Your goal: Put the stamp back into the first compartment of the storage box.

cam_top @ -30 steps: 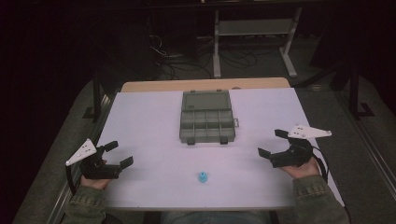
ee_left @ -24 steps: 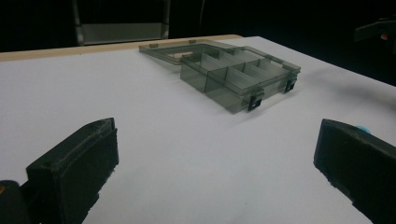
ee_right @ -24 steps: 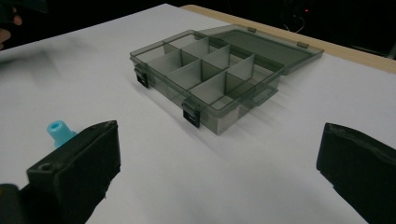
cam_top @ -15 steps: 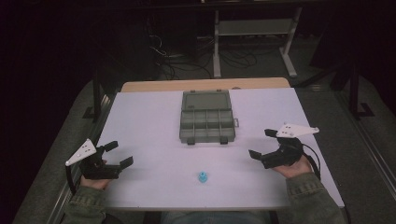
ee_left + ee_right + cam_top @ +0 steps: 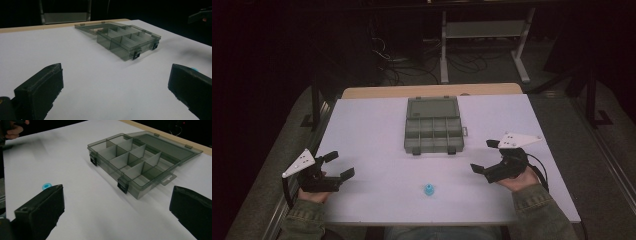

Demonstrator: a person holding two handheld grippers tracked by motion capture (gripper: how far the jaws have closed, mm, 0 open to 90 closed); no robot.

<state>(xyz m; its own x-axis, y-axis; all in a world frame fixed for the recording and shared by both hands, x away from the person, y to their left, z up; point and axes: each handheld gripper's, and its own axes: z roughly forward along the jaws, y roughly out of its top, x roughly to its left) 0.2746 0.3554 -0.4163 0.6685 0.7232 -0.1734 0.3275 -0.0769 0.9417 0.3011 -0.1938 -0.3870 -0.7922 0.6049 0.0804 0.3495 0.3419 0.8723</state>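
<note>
Fingers wide apart on both grippers, blue cap [image 5: 429, 189] btwn, untouched.

The left gripper [image 5: 335, 165] and the right gripper [image 5: 482, 155] are held low with jaws spread wide apart.

Open table between our grippers — little in the way

We found bare table around the small blue piece [image 5: 429, 189]; the open organizer box [image 5: 433, 126] stood well beyond it — the sole obstacle, mid-table.
</note>
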